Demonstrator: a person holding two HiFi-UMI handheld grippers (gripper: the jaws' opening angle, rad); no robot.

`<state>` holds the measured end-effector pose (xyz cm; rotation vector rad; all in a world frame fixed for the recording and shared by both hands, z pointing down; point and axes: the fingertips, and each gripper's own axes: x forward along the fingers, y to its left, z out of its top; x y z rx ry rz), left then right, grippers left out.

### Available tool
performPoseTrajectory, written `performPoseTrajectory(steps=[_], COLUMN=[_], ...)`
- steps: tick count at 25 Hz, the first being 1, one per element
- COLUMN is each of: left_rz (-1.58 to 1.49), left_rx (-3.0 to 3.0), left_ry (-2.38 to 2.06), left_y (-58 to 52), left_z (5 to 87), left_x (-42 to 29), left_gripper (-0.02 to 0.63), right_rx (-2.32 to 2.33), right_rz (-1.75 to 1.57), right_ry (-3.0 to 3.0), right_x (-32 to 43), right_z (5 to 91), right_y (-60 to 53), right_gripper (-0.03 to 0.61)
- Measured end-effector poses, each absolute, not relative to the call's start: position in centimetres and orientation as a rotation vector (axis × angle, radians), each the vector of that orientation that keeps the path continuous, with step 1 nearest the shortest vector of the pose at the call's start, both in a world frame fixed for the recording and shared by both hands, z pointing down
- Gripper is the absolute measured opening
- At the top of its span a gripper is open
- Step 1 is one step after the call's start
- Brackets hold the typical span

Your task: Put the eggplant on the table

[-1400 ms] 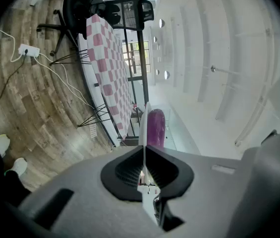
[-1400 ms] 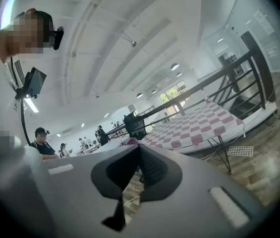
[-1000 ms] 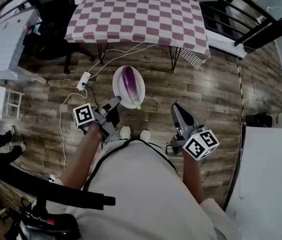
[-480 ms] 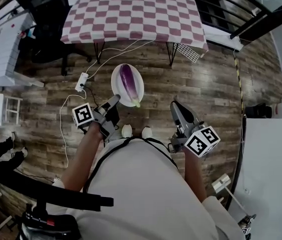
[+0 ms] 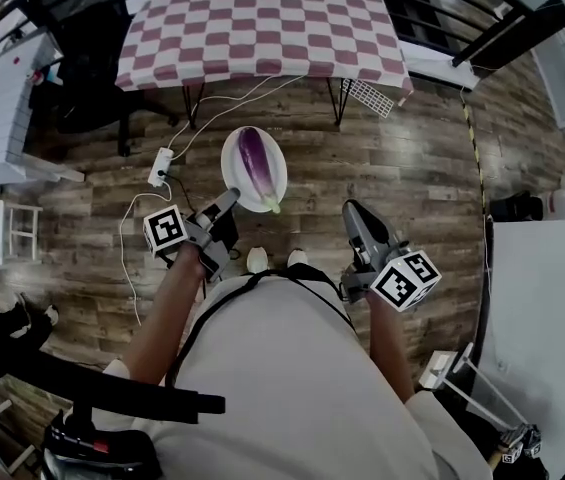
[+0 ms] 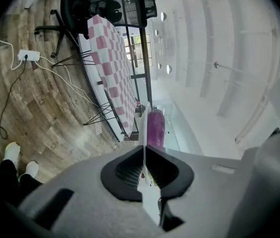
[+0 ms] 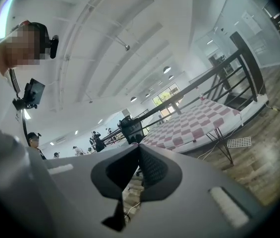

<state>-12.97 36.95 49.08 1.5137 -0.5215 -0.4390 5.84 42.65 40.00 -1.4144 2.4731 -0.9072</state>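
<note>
Now left claw (image 5: 229,200) pinches plate (image 5: 233,164) rim (eggplant (image 5: 258,160) aboard); right claw (image 5: 352,209) closed.

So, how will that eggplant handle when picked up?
The eggplant looks smooth and rounded, so it may slip in a pinch and roll once set down. It lies loose on the plate, held at the rim by the left hand-held gripper, so tilting would probably slide it.

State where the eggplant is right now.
Head view, centre: the eggplant lies on a white plate held by the left gripper, over the floor, short of the checkered table.
</note>
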Motion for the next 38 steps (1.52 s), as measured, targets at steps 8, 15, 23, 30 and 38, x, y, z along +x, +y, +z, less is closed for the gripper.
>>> performPoseTrajectory(steps=[8,15,23,30,38], left_rz=[-0.436,-0.459,-0.489,-0.507,-0.528], left_rx=[1.520,1.514,1.491,1.485,1.485], left_ry=[-0.503,-0.524,-0.566,-0.597,-0.603], left_y=[37.8,38.7,39.0,37.1,32.5], left_z=[49.3,49.9,50.8,51.0,50.3], left_x=[-14.4,-16.1,-17.9,-18.3,-16.6], left_gripper=[0.020,0.020,0.020,0.020,0.020], right_rx=[-1.436,-1.417,-1.364,-1.315,-1.281], right_rz=[-0.927,-0.939,-0.948,-0.957,-0.973], right_ry=[2.449,2.480,2.531,2.563,2.579], right_x=[4.2,2.6,1.0,0.6,1.8], right_z=[40.7,41.0,41.2,41.5,41.7], right_y=[44.1,44.7,43.7,41.4,36.3], right_gripper=[0.008,0.008,0.008,0.008,0.008])
